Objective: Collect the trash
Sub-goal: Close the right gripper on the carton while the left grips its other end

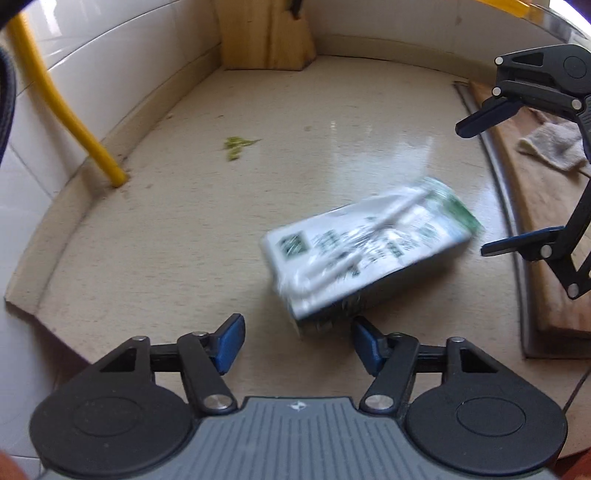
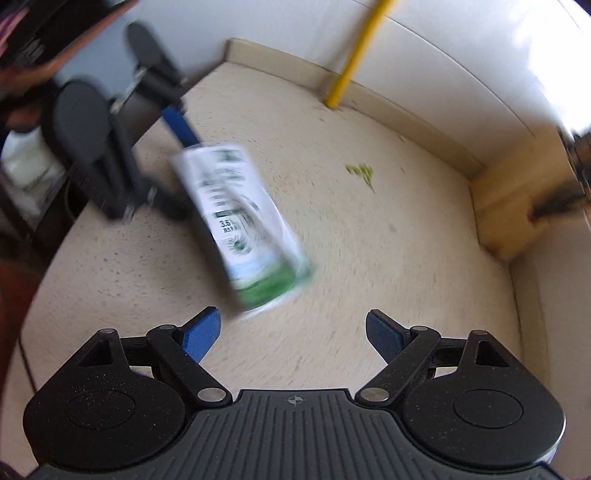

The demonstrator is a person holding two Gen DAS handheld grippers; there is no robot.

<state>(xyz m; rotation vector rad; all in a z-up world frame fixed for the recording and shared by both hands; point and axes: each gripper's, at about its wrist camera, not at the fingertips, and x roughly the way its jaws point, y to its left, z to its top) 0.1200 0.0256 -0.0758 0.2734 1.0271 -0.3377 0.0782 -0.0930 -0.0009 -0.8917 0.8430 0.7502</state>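
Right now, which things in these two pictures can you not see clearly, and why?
- Carton: print unreadable, motion blur in both views.
- Left gripper: in the right wrist view blurred, partly behind the carton.
- Green scrap: too small to identify.
- Wooden block: top cut off by the left wrist frame edge.

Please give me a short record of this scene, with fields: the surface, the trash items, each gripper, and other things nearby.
surface: beige speckled counter
trash 1: white-green carton, lying on its side, blurred
trash 2: small green scraps, near the back wall
left hand-held gripper: open, carton's near end at its fingertips
right hand-held gripper: open, holds nothing
other: yellow pipe, wooden block, grey cloth on a wooden board
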